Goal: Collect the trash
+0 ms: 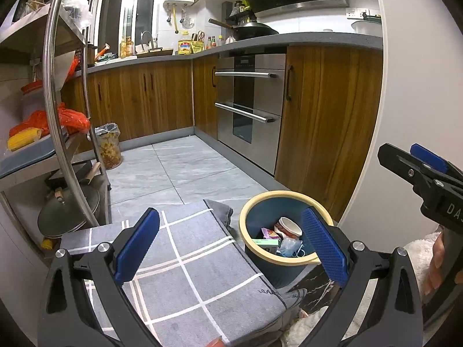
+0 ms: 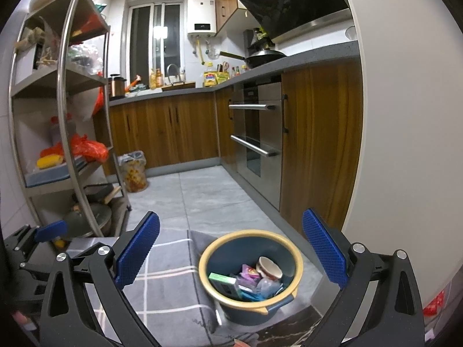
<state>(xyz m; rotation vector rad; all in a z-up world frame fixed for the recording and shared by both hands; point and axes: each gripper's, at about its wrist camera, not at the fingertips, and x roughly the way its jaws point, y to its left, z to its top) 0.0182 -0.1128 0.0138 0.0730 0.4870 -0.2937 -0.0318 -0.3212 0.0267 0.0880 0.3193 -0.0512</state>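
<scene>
A dark blue trash bin with a cream rim (image 1: 289, 195) (image 2: 251, 234) stands on the floor at the kitchen doorway. Inside lie a paper cup (image 1: 290, 226) (image 2: 269, 267), a green box (image 2: 222, 280), a pink wrapper (image 2: 250, 271) and a blue face mask (image 1: 293, 248). My left gripper (image 1: 231, 248) is open and empty above the grey checked mat (image 1: 185, 263), just left of the bin. My right gripper (image 2: 231, 251) is open and empty, held above the bin. The right gripper also shows at the right edge of the left wrist view (image 1: 425, 167).
A metal shelf rack (image 2: 66, 115) with pots and bags stands at the left. A second lined bin (image 2: 133, 170) stands by the wooden cabinets (image 2: 173, 127). An oven (image 2: 257, 133) is on the right, a white wall (image 2: 405, 115) beside it. Grey tiled floor (image 2: 208, 196) lies ahead.
</scene>
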